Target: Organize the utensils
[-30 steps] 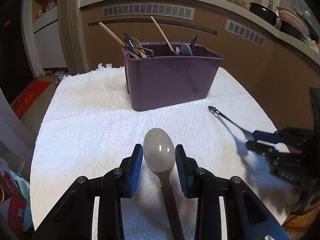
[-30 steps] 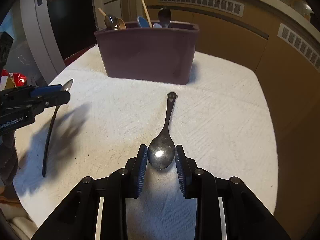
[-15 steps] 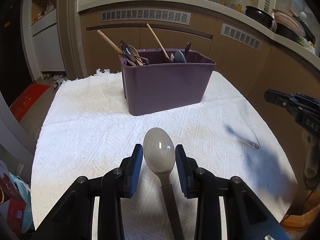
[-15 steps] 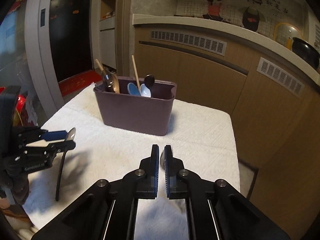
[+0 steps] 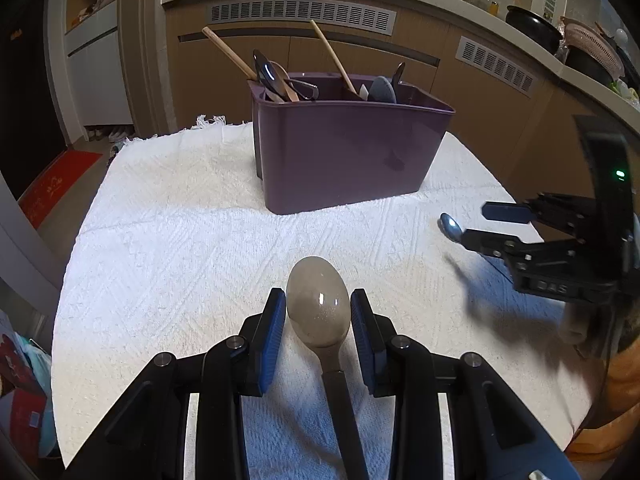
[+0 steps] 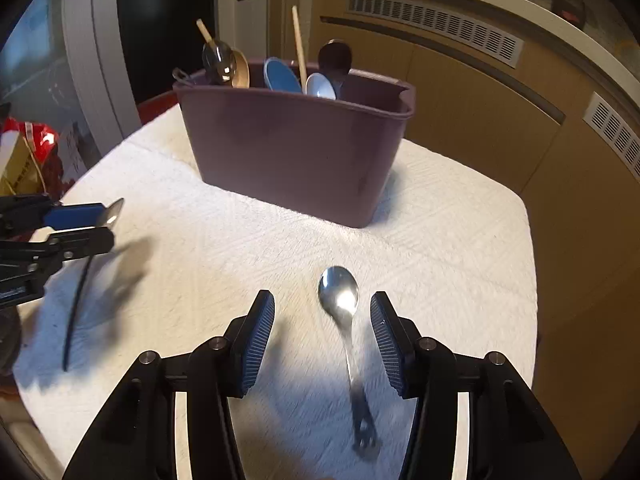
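Both grippers tilt downward over the bench (image 5: 168,240). The left gripper (image 5: 319,320) has its jaws clamped on a grey spoon (image 5: 318,308). The right gripper (image 6: 322,338) has jaws just opening, apart around a steel spoon (image 6: 340,296) with the caddy (image 6: 296,148) at 12 o'clock.

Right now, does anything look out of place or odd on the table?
Yes: the metal spoon lies loose on the white cloth between the open pads of the right tool, not in the purple bin. The left tool holds the grey spoon.

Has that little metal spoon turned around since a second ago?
Yes. The metal spoon now has its bowl toward the purple caddy; earlier its handle pointed there.
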The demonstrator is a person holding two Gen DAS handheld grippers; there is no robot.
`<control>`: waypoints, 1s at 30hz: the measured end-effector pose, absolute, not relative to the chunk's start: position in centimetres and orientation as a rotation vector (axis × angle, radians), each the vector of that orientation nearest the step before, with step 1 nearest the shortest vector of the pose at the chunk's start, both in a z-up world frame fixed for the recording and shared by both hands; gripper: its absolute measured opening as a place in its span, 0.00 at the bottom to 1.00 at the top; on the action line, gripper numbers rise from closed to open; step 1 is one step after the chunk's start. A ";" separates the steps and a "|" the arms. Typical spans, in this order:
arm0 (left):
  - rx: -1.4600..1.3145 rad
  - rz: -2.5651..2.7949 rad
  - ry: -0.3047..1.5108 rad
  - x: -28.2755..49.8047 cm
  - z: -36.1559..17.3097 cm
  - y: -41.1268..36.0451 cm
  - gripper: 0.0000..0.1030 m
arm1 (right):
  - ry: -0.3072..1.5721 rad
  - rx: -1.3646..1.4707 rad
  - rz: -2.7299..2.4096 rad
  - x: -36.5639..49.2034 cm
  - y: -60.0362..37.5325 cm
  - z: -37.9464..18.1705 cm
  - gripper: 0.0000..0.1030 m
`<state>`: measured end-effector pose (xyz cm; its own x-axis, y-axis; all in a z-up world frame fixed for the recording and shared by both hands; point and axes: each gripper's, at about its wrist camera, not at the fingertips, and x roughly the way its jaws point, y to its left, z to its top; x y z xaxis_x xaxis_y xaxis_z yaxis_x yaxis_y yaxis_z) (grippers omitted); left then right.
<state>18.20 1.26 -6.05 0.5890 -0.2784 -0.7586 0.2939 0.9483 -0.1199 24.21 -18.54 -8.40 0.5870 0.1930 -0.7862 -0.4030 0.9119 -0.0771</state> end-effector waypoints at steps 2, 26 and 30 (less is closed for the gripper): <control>0.011 -0.335 0.883 18.3 -6.0 1.5 0.29 | 0.894 -0.273 0.357 25.3 -18.1 -9.0 0.50; 0.040 -0.408 0.672 14.6 1.0 0.3 0.28 | 0.716 -0.076 0.381 17.8 -21.0 -1.0 0.28; 0.065 -0.413 0.598 13.8 3.3 -0.4 0.25 | 0.619 -0.075 0.395 16.3 -20.7 2.6 0.28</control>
